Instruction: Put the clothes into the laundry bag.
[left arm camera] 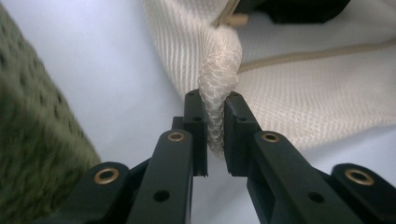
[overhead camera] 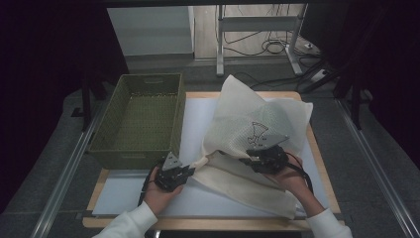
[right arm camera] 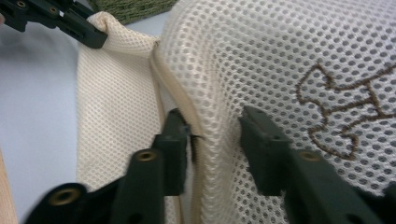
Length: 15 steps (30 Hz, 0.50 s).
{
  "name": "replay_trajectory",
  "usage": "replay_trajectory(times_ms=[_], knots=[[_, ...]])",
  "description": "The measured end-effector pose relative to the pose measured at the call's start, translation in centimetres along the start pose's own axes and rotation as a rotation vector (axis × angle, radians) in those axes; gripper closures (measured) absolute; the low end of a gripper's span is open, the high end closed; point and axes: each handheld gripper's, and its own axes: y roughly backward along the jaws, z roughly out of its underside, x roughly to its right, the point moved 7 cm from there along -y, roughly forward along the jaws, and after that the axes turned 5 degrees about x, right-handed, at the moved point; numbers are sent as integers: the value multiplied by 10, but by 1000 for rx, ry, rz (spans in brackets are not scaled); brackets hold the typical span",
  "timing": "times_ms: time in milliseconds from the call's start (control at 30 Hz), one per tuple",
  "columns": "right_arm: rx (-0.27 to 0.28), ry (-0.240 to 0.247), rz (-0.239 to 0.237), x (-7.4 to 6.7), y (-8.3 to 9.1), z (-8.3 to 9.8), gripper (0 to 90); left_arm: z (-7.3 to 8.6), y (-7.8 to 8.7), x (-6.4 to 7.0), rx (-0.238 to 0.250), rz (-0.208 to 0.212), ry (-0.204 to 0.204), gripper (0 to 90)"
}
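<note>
The mesh bag (overhead camera: 257, 131) lies on the table (overhead camera: 198, 198) right of the green basket (overhead camera: 141, 119); the left gripper (left arm camera: 215, 116) pinches its bunched corner; the right gripper (right arm camera: 212, 140) straddles its piped edge, jaws part-open.

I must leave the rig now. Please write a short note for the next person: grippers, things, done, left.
Left gripper: shut on a bunched edge of the cream mesh laundry bag.
Right gripper: jaws astride the bag's rim near its beige trim, mesh between them, grip not confirmed.
Bag lies on the white table mat, its top lifted. Green woven basket stands left of it.
Done: the bag's edge is taken.
Left: probably to open or move the bag.
</note>
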Motion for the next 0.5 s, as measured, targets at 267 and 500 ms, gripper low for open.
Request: replay_trajectory(times_ms=[267,500], knots=[[-25,-17,-15,2,-2,4,851,11,3,-3,-39,0,6,792],[-33,-30,-22,3,-4,7,852,0,23,11,54,-40,-87,578]])
